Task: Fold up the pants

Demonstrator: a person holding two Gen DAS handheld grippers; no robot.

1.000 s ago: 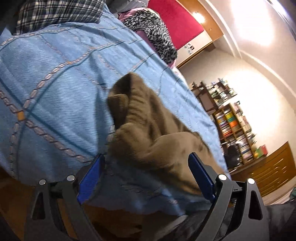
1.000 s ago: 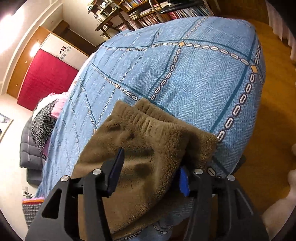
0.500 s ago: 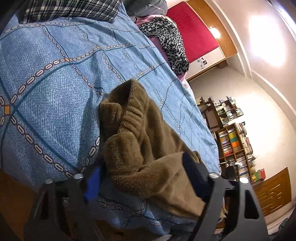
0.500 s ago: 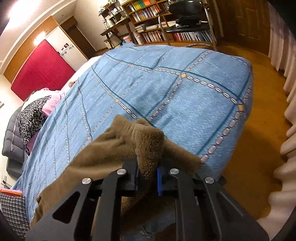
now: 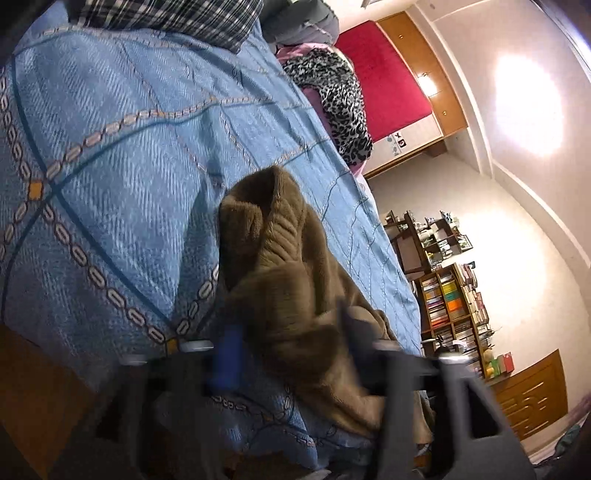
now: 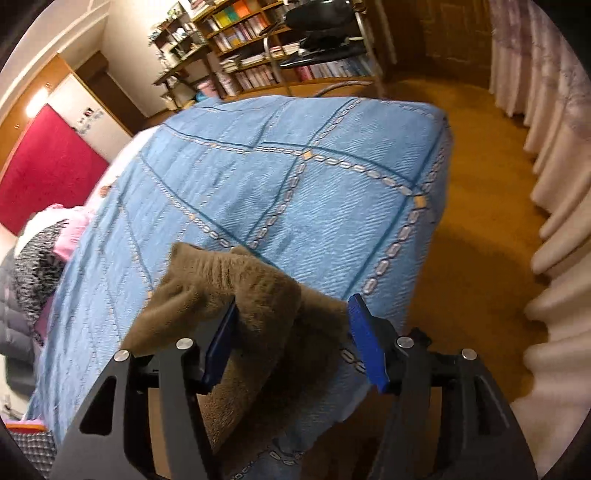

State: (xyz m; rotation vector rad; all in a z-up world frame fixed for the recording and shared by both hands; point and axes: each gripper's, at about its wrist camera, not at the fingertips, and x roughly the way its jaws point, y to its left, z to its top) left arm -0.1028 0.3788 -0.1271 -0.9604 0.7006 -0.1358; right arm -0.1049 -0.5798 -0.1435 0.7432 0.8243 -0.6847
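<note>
Brown fleece pants lie bunched at the near edge of a bed with a blue patterned bedspread; ribbed waistband stands up in a fold.

Left wrist view: left gripper is motion-blurred, its jaws have just been opening a little, and the pants' bulk sits between the blue pad and the dark one. Cannot tell if the pads press on the cloth. Only this view shows a plaid cloth at the top of the bed, a leopard-print cloth at the far side, a red panel on the wall, a ceiling light glare.

Right wrist view: right gripper is sharp, jaws have just been opening, now released. Pants lie between them; left pad touches the fold, right pad stands clear of it over the bedspread. Only this view shows the bed's corner, orange-brown floor, pale curtains at right, a dark chair. Bookshelves appear in both views.
</note>
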